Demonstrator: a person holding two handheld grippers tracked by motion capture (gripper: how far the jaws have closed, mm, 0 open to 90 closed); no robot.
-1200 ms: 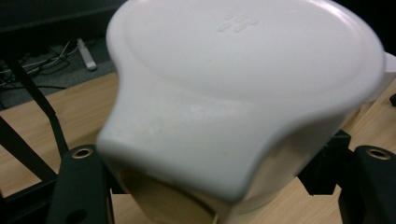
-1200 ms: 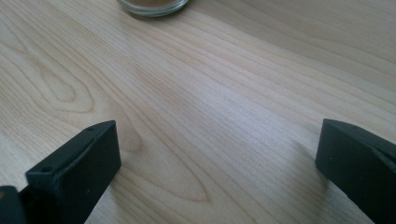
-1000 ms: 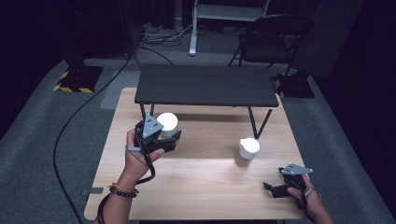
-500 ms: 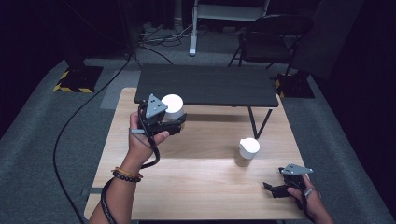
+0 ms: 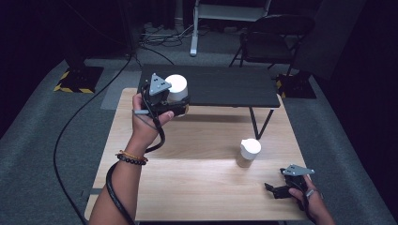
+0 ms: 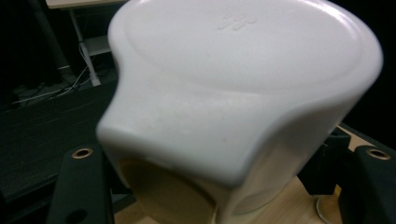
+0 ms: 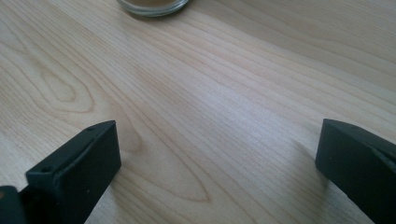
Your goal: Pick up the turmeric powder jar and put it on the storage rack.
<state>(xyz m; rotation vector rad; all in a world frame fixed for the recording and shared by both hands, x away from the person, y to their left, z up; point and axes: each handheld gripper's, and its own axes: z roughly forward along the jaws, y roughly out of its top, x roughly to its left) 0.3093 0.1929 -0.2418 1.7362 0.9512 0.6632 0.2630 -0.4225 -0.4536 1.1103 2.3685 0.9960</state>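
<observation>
A jar with a white lid and amber contents hangs in the air at the near left edge of a black bench. My left gripper is shut on it. In the left gripper view the jar's lid looms close, with a black jaw pressed on either side. A second white-lidded jar stands on the wooden table, right of centre. My right gripper rests low at the table's near right corner, open, with bare wood between its fingers. That jar's glass base shows at the top of the right gripper view.
The black bench stands on thin legs across the table's far half. Behind it are a dark chair and a white stand. A black cable runs over the grey floor at the left.
The left gripper has carried its jar up and away from the person, from the table's middle left to the bench's near edge. The right gripper and the second jar have stayed still.
</observation>
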